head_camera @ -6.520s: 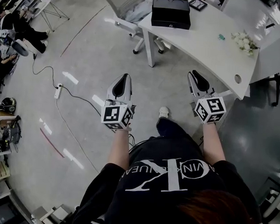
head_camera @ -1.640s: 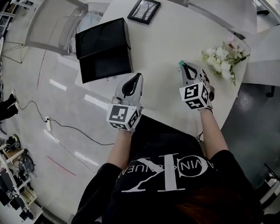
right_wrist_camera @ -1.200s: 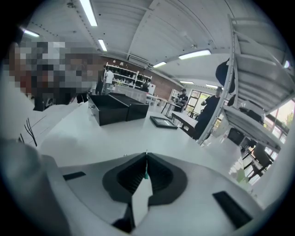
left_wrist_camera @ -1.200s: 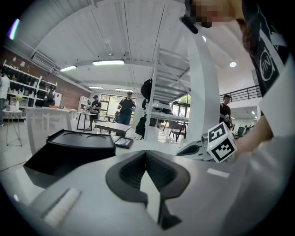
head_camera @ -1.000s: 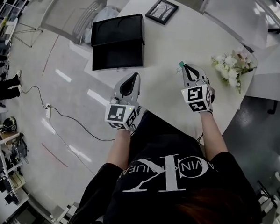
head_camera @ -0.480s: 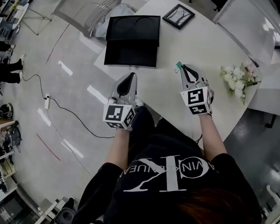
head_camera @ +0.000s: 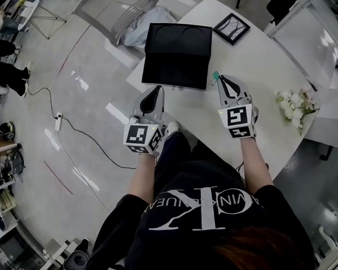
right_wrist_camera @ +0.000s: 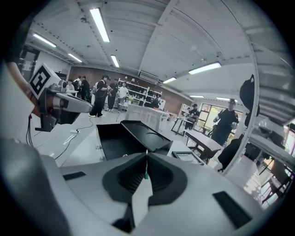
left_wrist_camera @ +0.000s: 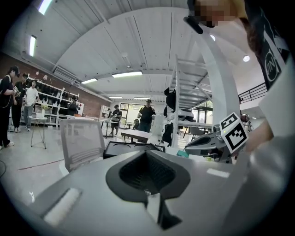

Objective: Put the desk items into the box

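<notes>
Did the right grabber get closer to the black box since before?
Yes. The right gripper, its fingers shut on a small green item, has moved away from the flowers and toward the black box, and its tip is now beside the box's edge.

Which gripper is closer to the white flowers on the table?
Right. The right gripper, shut on a teal clip, is left of the white flowers; the left gripper is further left, beyond it.

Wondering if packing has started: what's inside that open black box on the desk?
Nothing shows inside the black box, only its dark, bare floor. The small teal item is outside it, clamped in the right gripper. The box's shadowed corners can't be made out.
</notes>
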Demonstrator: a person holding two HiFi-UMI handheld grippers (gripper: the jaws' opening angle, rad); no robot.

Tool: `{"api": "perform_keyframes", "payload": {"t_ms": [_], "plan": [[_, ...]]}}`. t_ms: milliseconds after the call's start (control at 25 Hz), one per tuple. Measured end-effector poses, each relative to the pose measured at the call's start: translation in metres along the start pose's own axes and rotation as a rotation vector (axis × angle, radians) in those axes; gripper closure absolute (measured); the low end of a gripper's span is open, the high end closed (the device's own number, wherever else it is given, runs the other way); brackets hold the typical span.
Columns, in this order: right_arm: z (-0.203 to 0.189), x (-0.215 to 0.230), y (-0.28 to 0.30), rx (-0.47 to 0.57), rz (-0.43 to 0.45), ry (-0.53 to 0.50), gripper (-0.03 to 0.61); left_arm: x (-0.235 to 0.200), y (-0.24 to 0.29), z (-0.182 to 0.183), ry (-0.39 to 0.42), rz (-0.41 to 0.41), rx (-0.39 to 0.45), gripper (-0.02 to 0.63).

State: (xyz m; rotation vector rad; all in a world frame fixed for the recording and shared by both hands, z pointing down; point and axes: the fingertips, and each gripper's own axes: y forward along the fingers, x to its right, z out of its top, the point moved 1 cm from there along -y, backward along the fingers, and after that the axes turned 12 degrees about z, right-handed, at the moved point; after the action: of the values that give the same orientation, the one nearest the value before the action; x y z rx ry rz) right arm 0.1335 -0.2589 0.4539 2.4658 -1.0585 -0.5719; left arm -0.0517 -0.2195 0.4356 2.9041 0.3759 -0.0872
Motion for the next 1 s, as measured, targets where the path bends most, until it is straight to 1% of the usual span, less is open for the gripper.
{"api": "perform_keyframes", "payload": {"t_ms": [200,320,520,600,1000], "plan": [[0.02,-0.003,0.016,0.016,0.004,-0.011,0.56,-0.021,0.006,0.005,-0.011,0.007,0.006,0.603],[0.028,-0.006,0.026,0.017,0.02,-0.022,0.56,-0.03,0.009,0.005,-0.016,0.011,0.008,0.603],[0.04,-0.015,0.048,0.004,0.065,-0.064,0.56,-0.048,0.011,0.004,-0.026,0.026,0.004,0.603],[0.042,-0.021,0.057,-0.008,0.084,-0.065,0.56,-0.057,0.011,0.004,-0.03,0.035,0.003,0.604],[0.05,-0.055,0.106,-0.075,0.215,-0.119,0.56,-0.098,0.007,-0.005,-0.045,0.089,-0.017,0.604]]}}
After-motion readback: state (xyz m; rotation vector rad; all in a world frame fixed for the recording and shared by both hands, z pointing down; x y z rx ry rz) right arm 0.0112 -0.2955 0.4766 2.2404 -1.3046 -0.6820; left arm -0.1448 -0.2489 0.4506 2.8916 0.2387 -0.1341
